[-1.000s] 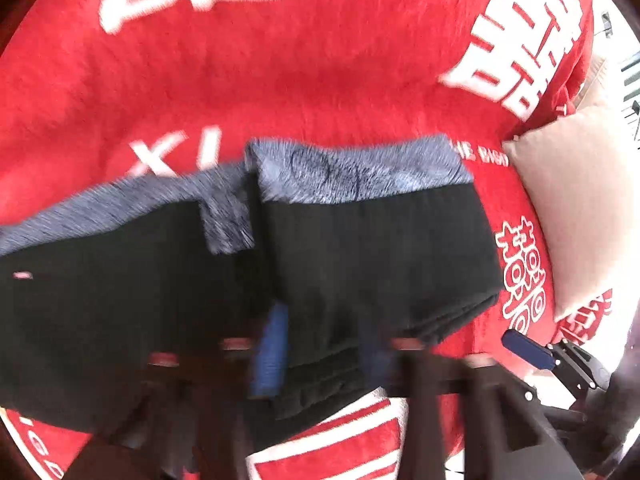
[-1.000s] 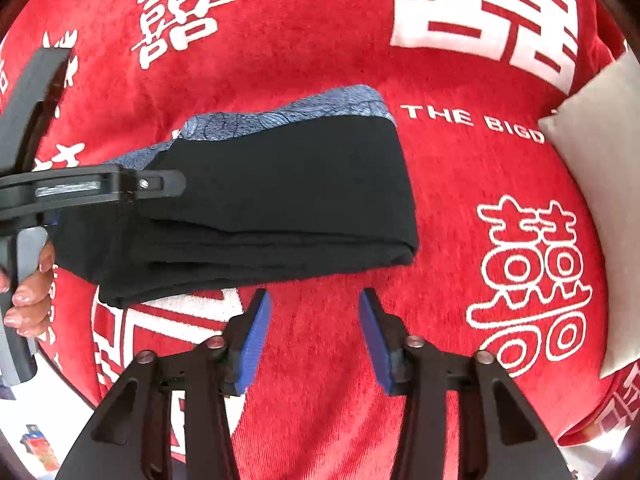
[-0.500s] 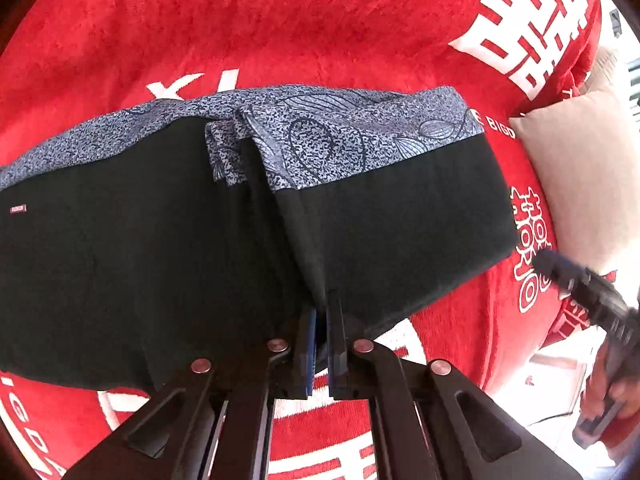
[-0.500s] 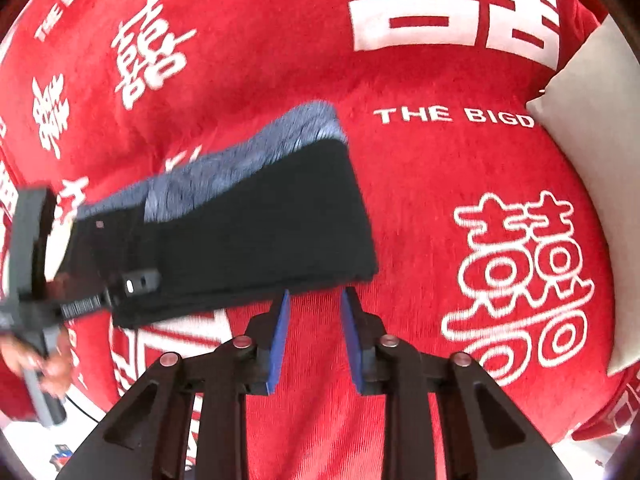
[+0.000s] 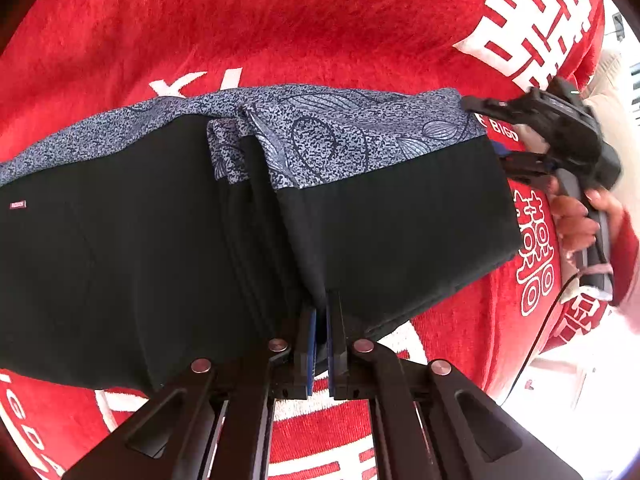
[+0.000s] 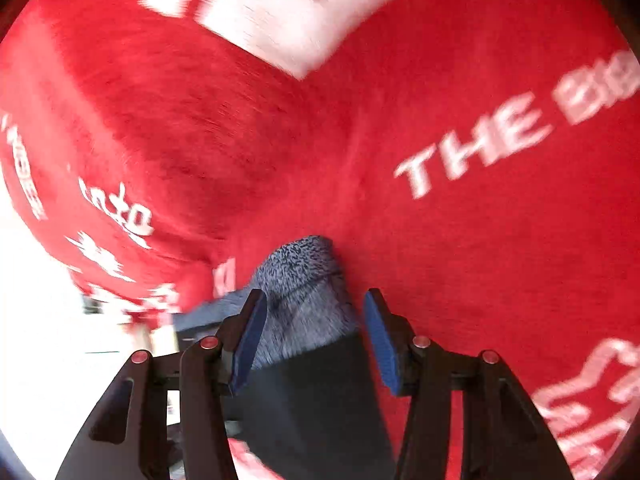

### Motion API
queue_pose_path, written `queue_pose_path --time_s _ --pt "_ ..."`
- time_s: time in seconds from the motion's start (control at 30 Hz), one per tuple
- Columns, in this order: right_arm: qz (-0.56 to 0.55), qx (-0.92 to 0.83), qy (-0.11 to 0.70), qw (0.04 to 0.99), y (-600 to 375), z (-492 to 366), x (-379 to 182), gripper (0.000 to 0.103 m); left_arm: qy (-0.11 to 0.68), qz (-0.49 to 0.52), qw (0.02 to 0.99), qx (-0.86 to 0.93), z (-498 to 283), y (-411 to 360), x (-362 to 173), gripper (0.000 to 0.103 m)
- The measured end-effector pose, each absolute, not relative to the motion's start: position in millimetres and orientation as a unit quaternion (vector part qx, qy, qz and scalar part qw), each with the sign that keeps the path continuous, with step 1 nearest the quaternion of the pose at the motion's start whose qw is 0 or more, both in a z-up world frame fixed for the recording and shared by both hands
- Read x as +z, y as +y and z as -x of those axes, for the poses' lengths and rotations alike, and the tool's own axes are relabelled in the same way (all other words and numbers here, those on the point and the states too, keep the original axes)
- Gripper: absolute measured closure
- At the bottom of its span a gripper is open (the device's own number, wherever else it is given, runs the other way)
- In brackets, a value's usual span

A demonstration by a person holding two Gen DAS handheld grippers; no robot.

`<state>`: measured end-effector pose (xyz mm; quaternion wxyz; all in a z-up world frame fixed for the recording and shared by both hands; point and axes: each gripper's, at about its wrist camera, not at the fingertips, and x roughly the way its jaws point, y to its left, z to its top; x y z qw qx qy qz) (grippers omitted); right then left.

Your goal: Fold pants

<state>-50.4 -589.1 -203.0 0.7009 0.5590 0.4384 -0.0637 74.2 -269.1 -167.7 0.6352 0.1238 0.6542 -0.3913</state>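
Note:
Black pants (image 5: 140, 248) with a blue-grey patterned waistband (image 5: 332, 132) lie partly folded on a red blanket (image 5: 280, 28). My left gripper (image 5: 320, 340) is shut on the near edge of the folded layer. My right gripper (image 6: 314, 334) is open, its blue pads (image 6: 250, 336) on either side of the pants' far right corner (image 6: 304, 280). It also shows in the left wrist view (image 5: 496, 132) at that corner.
The red blanket with white characters and lettering (image 6: 472, 156) covers the whole surface. A beige pillow (image 5: 612, 76) lies at the right edge. The person's hand (image 5: 580, 216) holds the right gripper's handle.
My right gripper swung from the near edge to the far right corner of the pants and opened wider. My left gripper stayed shut on the fold.

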Motion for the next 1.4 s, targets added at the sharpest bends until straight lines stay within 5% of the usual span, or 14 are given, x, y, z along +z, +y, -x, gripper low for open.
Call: queue_pose_path --time_s 0.1,0.17,0.27,0.4,0.43,0.5,0.53,0.7,1.0,1.4 --pt "-0.577 -0.071 0.442 0.683 -589.4 51.3 -215.6 0.074 0.66 -0.126 0.631 -0.388 -78.0 -273.4 -167.0 0.098" --pt "-0.573 -0.077 0.432 0.693 -587.6 60.4 -206.5 0.077 0.658 -0.134 0.629 -0.391 -78.5 -276.3 -167.8 0.098" --pt "-0.552 -0.098 0.444 0.699 -584.0 64.1 -205.5 0.076 0.65 -0.147 0.632 -0.396 -76.1 -279.6 -169.6 0.098" --pt "-0.53 -0.135 0.457 0.702 -576.3 56.9 -199.0 0.059 0.636 -0.151 0.652 -0.385 -73.5 -278.6 -157.1 0.097" --pt "-0.51 -0.146 0.461 0.712 -570.7 56.9 -189.7 0.058 0.631 -0.157 0.658 -0.379 -73.2 -277.9 -153.4 0.09" --pt "-0.47 -0.166 0.47 0.728 -558.0 59.7 -170.2 0.058 0.613 -0.169 0.684 -0.358 -73.4 -274.0 -139.7 0.038" --pt "-0.451 -0.175 0.476 0.735 -551.2 62.9 -160.6 0.058 0.605 -0.163 0.693 -0.357 -74.3 -271.9 -133.0 0.035" --pt "-0.381 -0.188 0.5 0.755 -519.5 79.5 -132.2 0.079 0.581 -0.141 0.712 -0.368 -86.0 -278.7 -108.1 0.035" --pt "-0.381 -0.18 0.513 0.748 -492.9 89.8 -136.1 0.079 0.583 -0.121 0.691 -0.409 -87.8 -346.9 -140.3 0.035" --pt "-0.351 -0.168 0.534 0.751 -470.8 91.9 -129.1 0.079 0.619 -0.142 0.69 -0.348 -85.2 -297.9 -167.0 0.035"
